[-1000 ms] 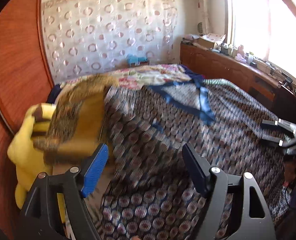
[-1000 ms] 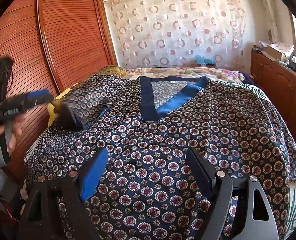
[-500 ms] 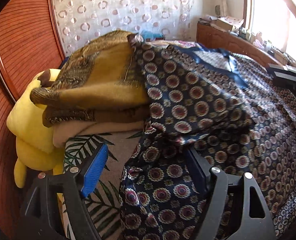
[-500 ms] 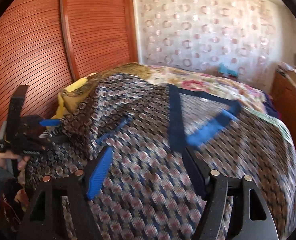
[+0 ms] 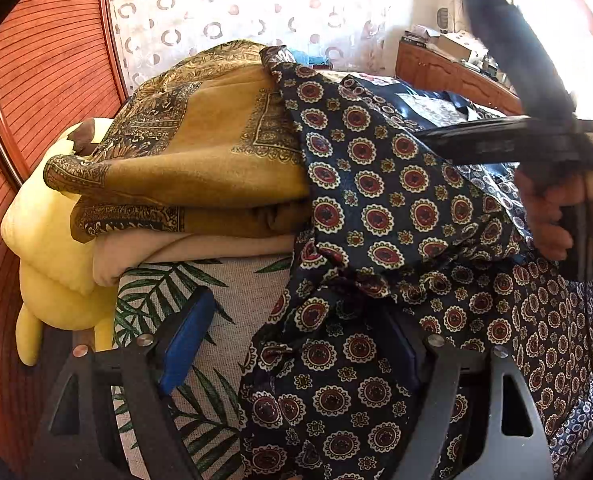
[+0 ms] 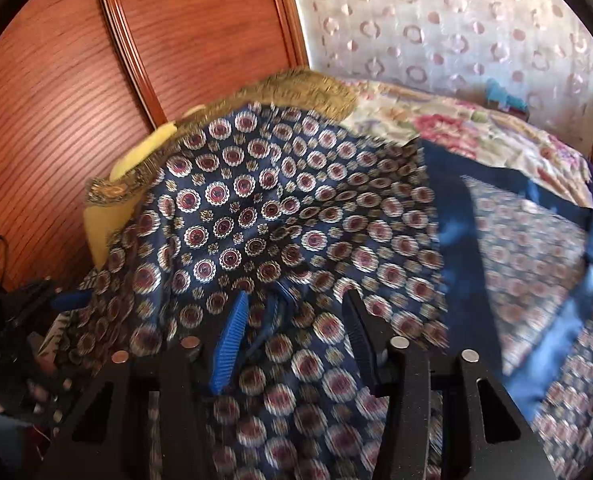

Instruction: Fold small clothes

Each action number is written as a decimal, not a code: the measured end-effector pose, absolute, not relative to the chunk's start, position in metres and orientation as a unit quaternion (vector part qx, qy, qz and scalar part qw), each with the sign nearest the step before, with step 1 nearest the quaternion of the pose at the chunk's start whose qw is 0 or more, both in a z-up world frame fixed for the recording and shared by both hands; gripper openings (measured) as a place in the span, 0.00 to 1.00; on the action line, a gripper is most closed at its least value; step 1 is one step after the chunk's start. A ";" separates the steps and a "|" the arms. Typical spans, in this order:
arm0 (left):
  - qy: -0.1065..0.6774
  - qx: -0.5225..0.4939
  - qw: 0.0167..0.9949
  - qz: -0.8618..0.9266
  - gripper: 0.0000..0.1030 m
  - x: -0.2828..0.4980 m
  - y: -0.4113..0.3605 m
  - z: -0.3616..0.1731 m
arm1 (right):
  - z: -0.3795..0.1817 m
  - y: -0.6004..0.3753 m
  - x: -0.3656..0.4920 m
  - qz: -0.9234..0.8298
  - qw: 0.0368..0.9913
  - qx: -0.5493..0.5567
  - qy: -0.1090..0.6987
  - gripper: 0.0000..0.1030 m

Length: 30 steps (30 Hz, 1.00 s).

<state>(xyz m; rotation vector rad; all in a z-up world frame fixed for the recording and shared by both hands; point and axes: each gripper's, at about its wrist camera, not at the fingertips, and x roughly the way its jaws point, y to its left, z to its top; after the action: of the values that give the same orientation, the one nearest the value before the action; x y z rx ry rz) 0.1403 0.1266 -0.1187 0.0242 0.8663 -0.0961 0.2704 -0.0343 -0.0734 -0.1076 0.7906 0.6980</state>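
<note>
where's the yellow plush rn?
Left wrist view, far left: yellow plush wedged between the wooden wardrobe and the folded mustard blanket.

Left wrist view: low at bed [image 5: 232, 280] edge, close, facing the folded blanket stack [image 5: 200, 160] and curtain. Right wrist view: above patterned garment [image 6: 256, 216], close, facing wardrobe and curtain. Shared: garment, blanket stack, curtain.

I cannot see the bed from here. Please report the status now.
Left gripper open at the patterned garment edge. Right gripper open over its sleeve. Garment unfolded, draped onto the mustard blanket stack.
</note>
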 end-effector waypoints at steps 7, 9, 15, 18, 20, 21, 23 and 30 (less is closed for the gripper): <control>0.418 0.010 0.907 -0.048 0.77 0.139 0.128 -0.118 | -0.071 -0.010 0.274 0.315 0.868 -0.105 0.368 0.05; 0.418 0.011 0.907 -0.047 0.77 0.139 0.127 -0.118 | -0.063 -0.017 0.273 0.301 0.882 -0.098 0.349 0.04; 0.418 0.011 0.907 -0.047 0.77 0.140 0.128 -0.118 | -0.050 -0.053 0.283 0.234 0.911 -0.055 0.335 0.06; 0.418 0.011 0.907 -0.048 0.77 0.140 0.127 -0.118 | -0.053 -0.055 0.288 0.231 0.908 -0.059 0.343 0.23; 0.418 0.010 0.907 -0.048 0.77 0.140 0.127 -0.118 | -0.051 -0.064 0.289 0.233 0.910 -0.053 0.338 0.40; 0.418 0.010 0.907 -0.048 0.77 0.140 0.127 -0.118 | -0.048 -0.070 0.288 0.232 0.911 -0.051 0.336 0.50; 0.418 0.011 0.907 -0.045 0.77 0.139 0.128 -0.117 | -0.044 -0.085 0.281 0.226 0.914 -0.054 0.332 0.55; 0.385 0.008 0.922 -0.036 0.77 0.122 0.135 -0.097 | -0.037 -0.156 0.193 0.206 0.927 -0.057 0.307 0.55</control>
<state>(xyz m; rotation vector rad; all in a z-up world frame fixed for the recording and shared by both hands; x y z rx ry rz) 0.1220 0.1351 -0.0970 0.0170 0.7903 -0.0745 0.1934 -0.1556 -0.0366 -0.1164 0.6303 0.4217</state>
